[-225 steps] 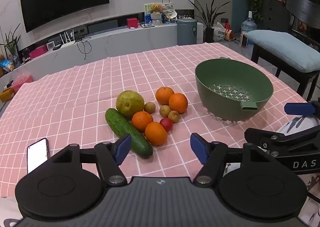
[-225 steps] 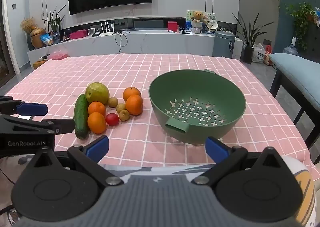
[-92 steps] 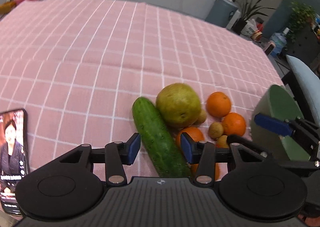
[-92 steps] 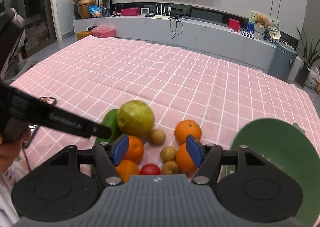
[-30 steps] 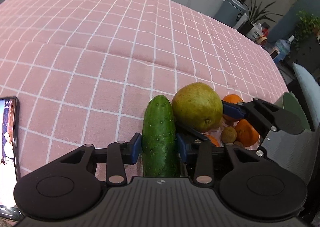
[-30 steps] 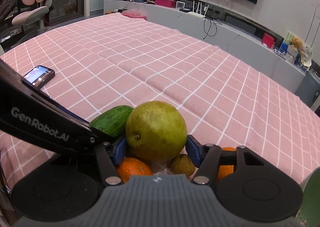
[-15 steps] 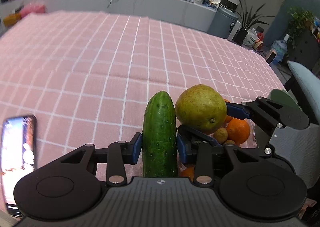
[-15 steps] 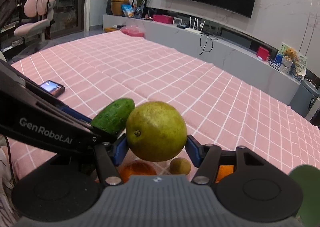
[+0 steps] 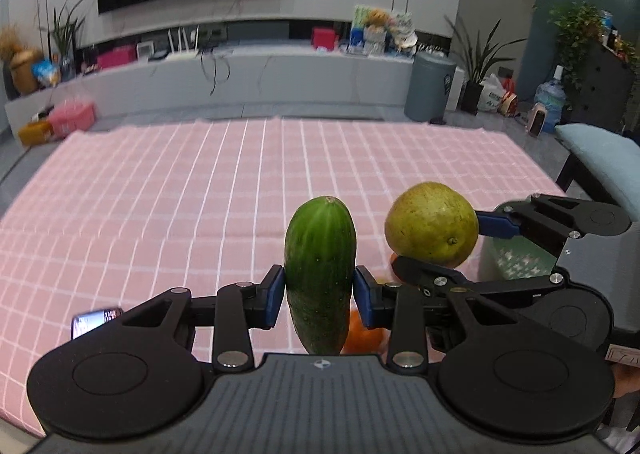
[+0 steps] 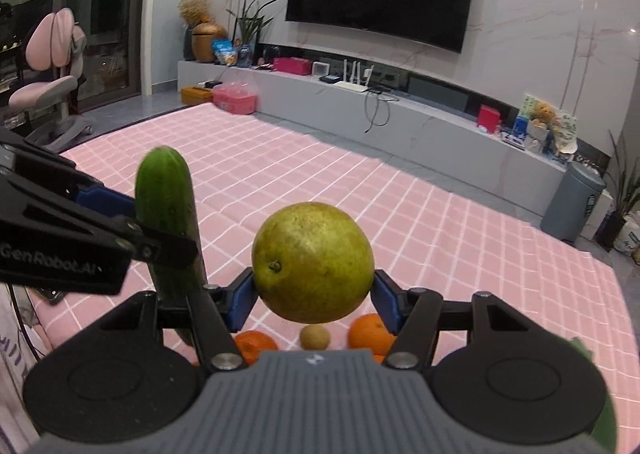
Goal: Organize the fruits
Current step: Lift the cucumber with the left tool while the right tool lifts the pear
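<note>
My left gripper is shut on a dark green cucumber, held clear of the pink checked tablecloth with its tip pointing away. My right gripper is shut on a large yellow-green pear, also lifted off the table. In the left wrist view the pear hangs to the right of the cucumber. Below the pear lie oranges and a small brown fruit. The green colander bowl shows behind the right gripper's fingers.
A phone lies on the cloth at the near left. A grey bench with a blue cushion stands right of the table. A long low TV cabinet and a grey bin stand beyond the far edge.
Both grippers have risen from the table, the left carrying the cucumber and the right the pear. The other fruit has stayed on the cloth and sunk lower in view.
</note>
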A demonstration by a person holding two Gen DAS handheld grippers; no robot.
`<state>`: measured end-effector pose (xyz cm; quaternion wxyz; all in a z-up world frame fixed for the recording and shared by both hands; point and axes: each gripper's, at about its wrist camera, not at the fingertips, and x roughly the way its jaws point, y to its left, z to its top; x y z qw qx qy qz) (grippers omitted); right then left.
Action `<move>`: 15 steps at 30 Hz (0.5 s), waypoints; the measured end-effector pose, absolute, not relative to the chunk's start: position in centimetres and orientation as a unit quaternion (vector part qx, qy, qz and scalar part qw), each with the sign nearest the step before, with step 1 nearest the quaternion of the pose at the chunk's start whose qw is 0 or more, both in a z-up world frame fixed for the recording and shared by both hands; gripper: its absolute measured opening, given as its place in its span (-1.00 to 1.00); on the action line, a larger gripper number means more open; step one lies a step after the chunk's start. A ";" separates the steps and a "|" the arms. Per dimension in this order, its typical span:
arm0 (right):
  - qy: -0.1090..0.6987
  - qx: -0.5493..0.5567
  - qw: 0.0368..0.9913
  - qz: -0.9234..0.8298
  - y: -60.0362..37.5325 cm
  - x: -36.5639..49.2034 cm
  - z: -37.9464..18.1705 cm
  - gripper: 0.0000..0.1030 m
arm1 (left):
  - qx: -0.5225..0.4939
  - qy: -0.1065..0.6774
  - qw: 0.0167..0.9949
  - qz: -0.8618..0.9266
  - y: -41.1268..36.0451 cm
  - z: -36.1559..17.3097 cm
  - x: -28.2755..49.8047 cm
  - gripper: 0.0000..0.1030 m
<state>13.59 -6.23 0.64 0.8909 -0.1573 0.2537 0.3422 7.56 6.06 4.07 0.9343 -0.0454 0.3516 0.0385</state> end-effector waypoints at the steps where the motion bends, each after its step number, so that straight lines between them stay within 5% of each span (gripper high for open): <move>1: 0.253 -0.158 0.893 0.338 -6.6 13.4 1.1 0.13 | -0.044 0.346 0.936 0.035 5.7 4.5 7.5 -0.20; 15: 0.272 -0.169 0.906 0.277 -17.0 12.7 6.0 0.13 | -0.087 0.298 0.945 -0.109 -0.1 8.5 10.3 -0.20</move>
